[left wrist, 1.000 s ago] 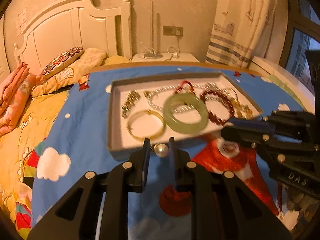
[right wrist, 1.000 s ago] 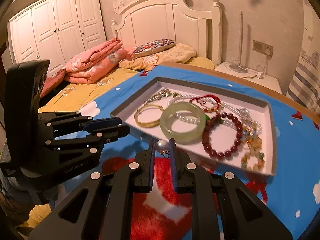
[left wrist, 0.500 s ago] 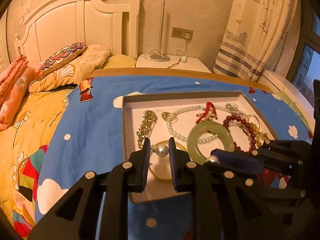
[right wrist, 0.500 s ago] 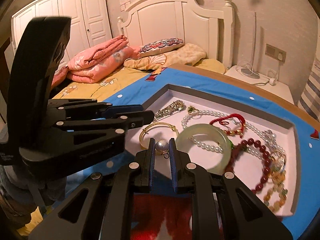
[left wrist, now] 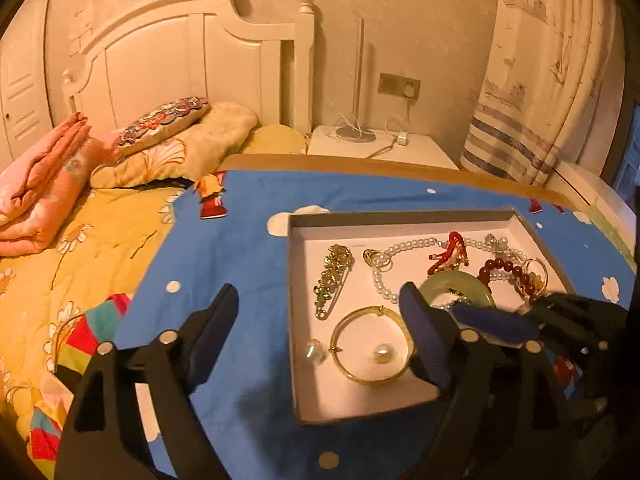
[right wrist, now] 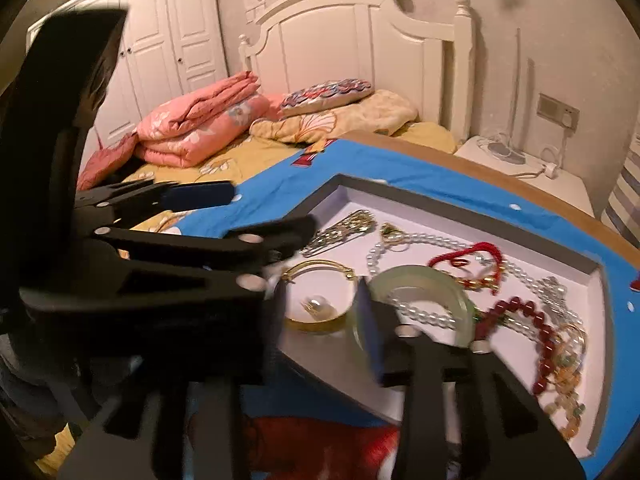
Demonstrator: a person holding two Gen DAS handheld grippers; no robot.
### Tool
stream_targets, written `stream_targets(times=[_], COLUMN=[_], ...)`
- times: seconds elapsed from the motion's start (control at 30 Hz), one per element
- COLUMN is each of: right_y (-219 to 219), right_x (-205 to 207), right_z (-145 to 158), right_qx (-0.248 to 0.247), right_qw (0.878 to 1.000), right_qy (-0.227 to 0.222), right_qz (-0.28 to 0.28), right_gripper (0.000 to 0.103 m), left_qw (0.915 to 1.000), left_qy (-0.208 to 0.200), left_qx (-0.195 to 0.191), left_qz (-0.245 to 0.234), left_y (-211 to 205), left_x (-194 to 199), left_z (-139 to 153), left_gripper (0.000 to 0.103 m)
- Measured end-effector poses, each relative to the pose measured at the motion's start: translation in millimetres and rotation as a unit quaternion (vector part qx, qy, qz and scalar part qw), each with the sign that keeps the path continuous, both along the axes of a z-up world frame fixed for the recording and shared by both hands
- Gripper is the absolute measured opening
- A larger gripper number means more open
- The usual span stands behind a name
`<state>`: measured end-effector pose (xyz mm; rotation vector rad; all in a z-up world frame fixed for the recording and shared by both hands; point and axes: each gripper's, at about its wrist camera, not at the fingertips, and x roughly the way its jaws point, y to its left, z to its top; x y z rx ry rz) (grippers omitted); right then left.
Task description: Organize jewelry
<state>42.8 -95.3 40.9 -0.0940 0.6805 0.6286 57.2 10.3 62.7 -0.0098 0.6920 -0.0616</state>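
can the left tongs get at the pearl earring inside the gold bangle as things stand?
Probably yes. The left tongs are open just above the round white pearl earring, which lies loose inside the thin gold bangle in the grey-rimmed white tray. The bangle ring and the right tongs close by leave little room.

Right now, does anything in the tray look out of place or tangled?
Yes. Two loose pearl earrings lie apart: one inside the gold bangle, the other just outside it by the tray wall. At the far right, the pearl necklace, red cord and red bead bracelet overlap in a heap.
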Motion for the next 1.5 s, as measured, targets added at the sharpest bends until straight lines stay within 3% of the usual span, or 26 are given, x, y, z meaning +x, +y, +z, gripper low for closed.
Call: stream_targets(times=[0.1, 0.17, 0.27, 0.4, 0.53, 0.63, 1.5], right_y=[-18.5, -36.7, -64.0, -85.7, -101.2, -103.4, -96.5], right_x=[-9.6, -17.7, -28.2, -33.0, -32.9, -33.3, -31.9], right_z=[8.2, 12.8, 16.6, 15.9, 10.7, 4.2, -4.1], right_qx=[0.016, 0.026, 0.047, 0.043, 0.059, 0.047, 0.028], right_qw=[0.999, 0.998, 0.992, 0.980, 0.967, 0.962, 0.960], right_qy=[-0.006, -0.013, -0.023, -0.040, -0.034, -0.041, -0.035], right_qz=[-0.028, -0.064, -0.114, -0.189, -0.244, -0.266, -0.275], right_gripper=[0.060, 0.077, 0.086, 0.086, 0.086, 0.086, 0.086], left_qw=[0.9993, 0.9984, 0.9986, 0.9978, 0.9957, 0.9957, 0.9956], left_qy=[-0.027, -0.044, -0.042, -0.062, -0.067, -0.075, -0.080], left_qx=[0.013, 0.008, -0.004, 0.013, 0.054, 0.051, 0.046], left_qz=[0.023, 0.033, 0.033, 0.021, 0.034, 0.019, 0.015], left_y=[-0.9, -2.2, -7.2, -22.9, -40.3, -42.4, -42.0], left_x=[-11.4, -21.7, -30.2, -41.2, -47.6, -51.6, -53.8], left_z=[6.7, 10.3, 8.0, 4.4, -2.2, -3.0, -7.1], left_gripper=[0.101, 0.101, 0.101, 0.101, 0.101, 0.101, 0.101])
